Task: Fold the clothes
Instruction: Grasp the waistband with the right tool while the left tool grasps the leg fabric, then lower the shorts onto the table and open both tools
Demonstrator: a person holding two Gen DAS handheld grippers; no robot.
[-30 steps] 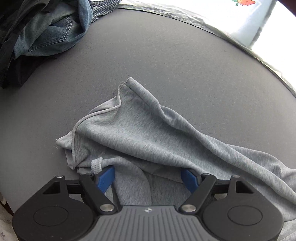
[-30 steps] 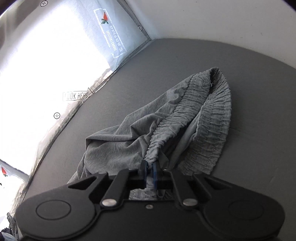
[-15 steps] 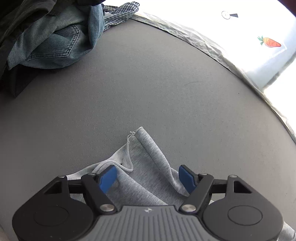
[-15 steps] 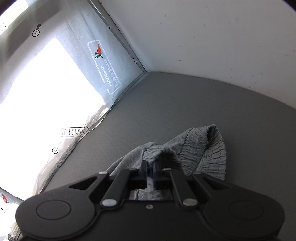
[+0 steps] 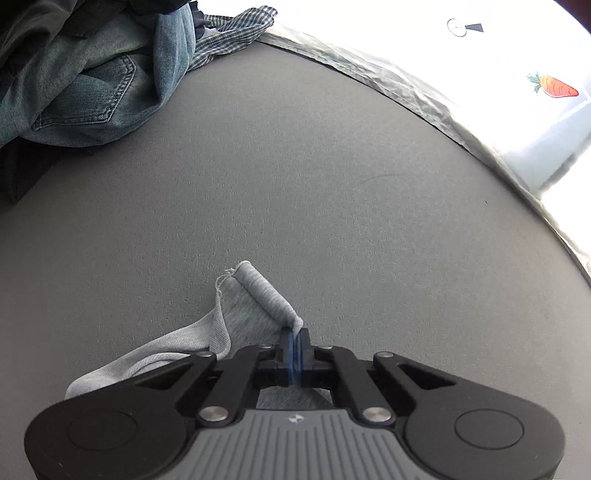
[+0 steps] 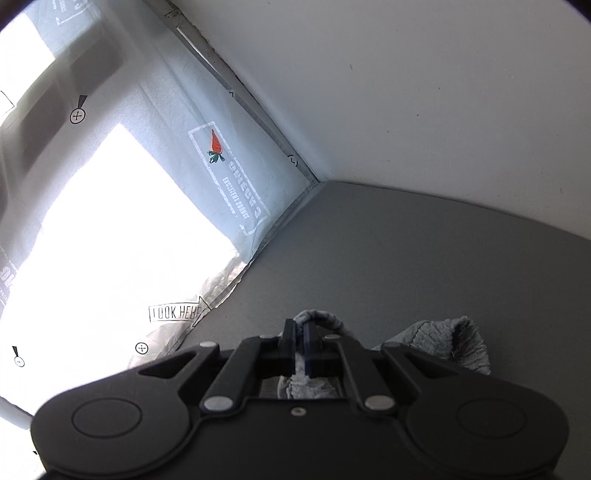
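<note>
**Left wrist view: both grippers pinch the grey garment, wide mat ahead**

Left wrist camera shows a heap of jeans (image 5: 92, 85) and a checked shirt (image 5: 229, 35) at far left, well apart from the work. The left gripper (image 5: 294, 349) is clenched on a hem corner of the grey garment (image 5: 255, 299), which trails back under the tool. Ahead lies the bare grey mat (image 5: 332, 184), bounded at right by a crinkled plastic sheet (image 5: 443, 107).

Rightward, the right gripper (image 6: 300, 345) is clamped on the garment's gathered waistband (image 6: 454, 339). Judging by the thin pinches, a sharp tug could slip either hold, and the cloth would bunch. The wall (image 6: 443, 92) closes the mat's far side.
</note>
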